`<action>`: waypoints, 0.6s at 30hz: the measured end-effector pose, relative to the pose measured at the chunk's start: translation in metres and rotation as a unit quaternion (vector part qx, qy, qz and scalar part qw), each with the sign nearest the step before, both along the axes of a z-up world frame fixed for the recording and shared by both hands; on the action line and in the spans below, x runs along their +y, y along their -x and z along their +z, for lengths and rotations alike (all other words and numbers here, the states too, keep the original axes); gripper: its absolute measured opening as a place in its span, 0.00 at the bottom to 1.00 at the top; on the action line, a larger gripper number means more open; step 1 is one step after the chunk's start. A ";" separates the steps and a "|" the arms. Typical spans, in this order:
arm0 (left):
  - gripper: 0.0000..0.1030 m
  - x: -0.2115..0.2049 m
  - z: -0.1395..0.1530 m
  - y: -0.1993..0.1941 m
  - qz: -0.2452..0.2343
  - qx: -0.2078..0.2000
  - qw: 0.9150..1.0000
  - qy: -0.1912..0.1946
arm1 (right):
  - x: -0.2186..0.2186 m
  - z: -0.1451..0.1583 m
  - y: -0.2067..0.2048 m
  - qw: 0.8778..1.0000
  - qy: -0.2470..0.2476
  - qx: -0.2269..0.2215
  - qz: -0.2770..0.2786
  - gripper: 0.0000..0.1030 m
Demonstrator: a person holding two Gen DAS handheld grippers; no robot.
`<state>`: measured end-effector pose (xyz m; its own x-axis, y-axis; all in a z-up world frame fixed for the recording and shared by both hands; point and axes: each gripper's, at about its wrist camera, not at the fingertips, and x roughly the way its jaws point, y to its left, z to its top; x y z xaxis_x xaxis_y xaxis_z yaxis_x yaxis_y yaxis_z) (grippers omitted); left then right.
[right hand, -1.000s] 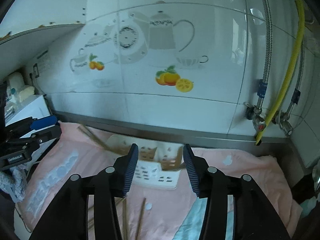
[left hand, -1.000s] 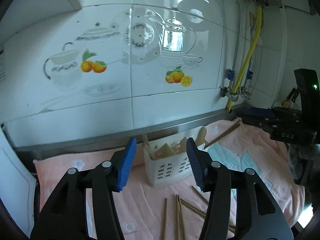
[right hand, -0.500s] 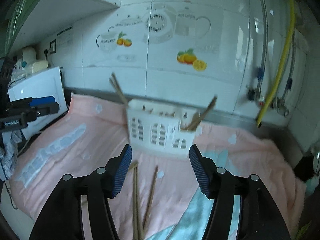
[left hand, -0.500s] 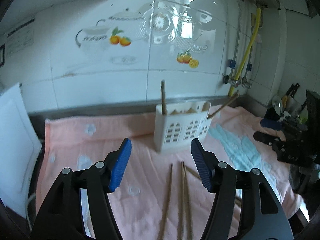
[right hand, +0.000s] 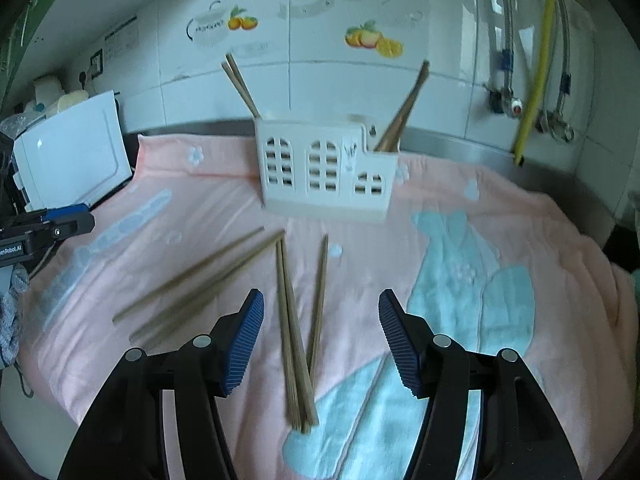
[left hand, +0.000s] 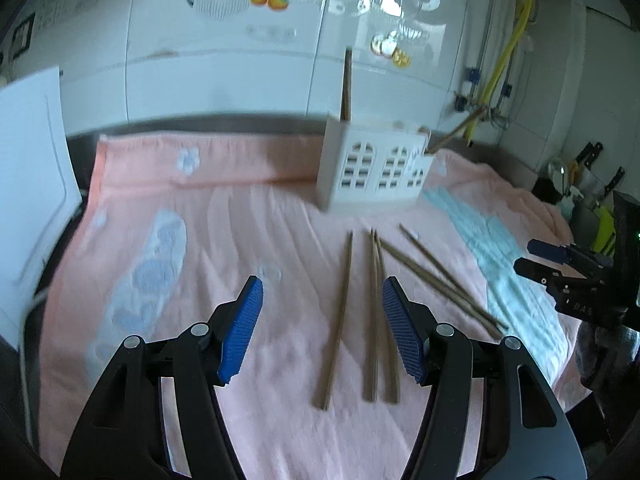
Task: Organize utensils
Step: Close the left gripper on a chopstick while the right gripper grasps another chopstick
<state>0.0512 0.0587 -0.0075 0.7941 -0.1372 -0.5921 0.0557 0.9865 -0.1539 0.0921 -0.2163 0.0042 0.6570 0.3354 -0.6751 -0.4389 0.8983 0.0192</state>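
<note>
Two claws hang over the bench, both with jaws apart and nothing between the blue pads. The left claw (left hand: 322,330) hovers above loose wooden chopsticks (left hand: 370,312) lying on the pink towel (left hand: 200,240); the right claw (right hand: 320,340) hovers over the same scatter, with several sticks running up between its fingers. Beyond the sticks stands the white utensil holder (right hand: 324,172), its front cut with little arched windows, upright on the towel near the tiled wall (right hand: 320,80). A few chopsticks already lean out of it at both ends. On the body of the left claw, seen at the edge of the right view, part of a label reads "Robot.AI". A yellow hose (right hand: 538,64) runs down the wall.
</note>
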 end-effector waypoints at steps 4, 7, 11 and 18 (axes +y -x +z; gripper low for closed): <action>0.60 -0.001 -0.020 0.003 -0.001 0.023 1.000 0.005 | -0.004 -0.014 0.009 1.000 0.002 0.016 -0.007 0.56; 0.60 -0.001 -0.033 0.005 -0.001 0.038 0.999 0.009 | -0.005 -0.028 0.015 0.999 0.004 0.036 -0.004 0.49; 0.60 0.000 -0.044 0.007 0.002 0.052 0.999 0.010 | -0.005 -0.041 0.021 0.999 0.011 0.052 0.001 0.36; 0.53 -0.006 -0.055 0.006 -0.010 0.067 0.998 0.010 | -0.004 -0.058 0.021 0.997 0.008 0.074 0.007 0.24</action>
